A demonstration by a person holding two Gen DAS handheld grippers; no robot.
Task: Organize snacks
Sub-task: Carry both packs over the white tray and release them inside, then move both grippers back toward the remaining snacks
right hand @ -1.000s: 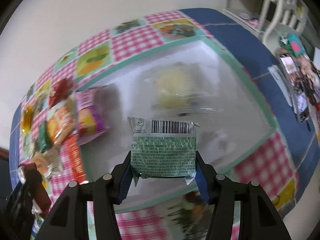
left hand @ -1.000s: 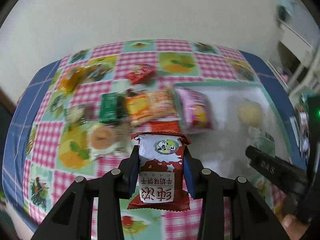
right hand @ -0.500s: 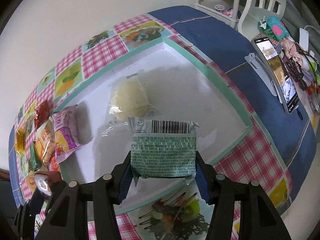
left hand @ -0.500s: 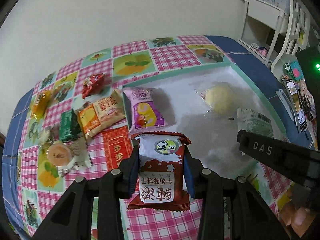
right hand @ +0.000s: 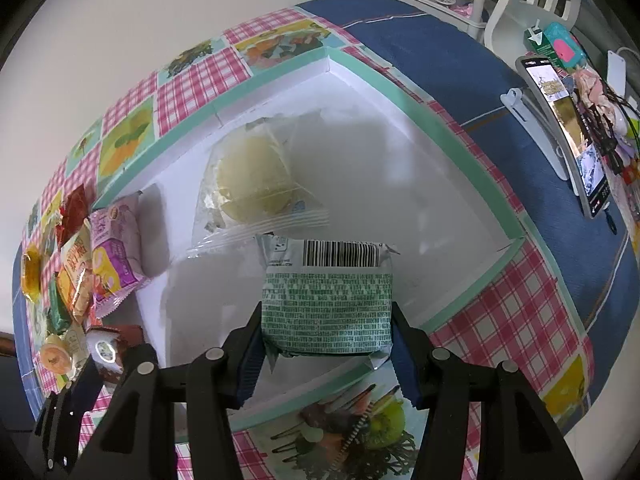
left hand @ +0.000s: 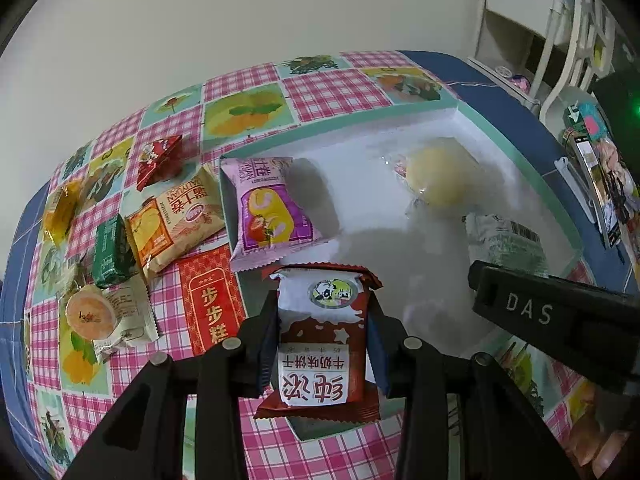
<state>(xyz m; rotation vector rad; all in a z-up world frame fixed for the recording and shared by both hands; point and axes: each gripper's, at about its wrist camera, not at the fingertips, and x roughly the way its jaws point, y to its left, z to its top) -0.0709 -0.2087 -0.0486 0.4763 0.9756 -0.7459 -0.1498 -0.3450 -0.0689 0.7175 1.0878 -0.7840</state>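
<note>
Left gripper (left hand: 323,344) clamped on a packet; right gripper (right hand: 326,334) likewise (both pointing forward, level).

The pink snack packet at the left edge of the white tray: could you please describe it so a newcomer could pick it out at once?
Start at the white tray with the mint-green rim on the checked tablecloth. Along its left wall lies the pink snack packet, partly overhanging the rim. It alone is pink and purple with a swirled roll cake pictured; the tray's round yellow bun sits in clear wrap.
</note>
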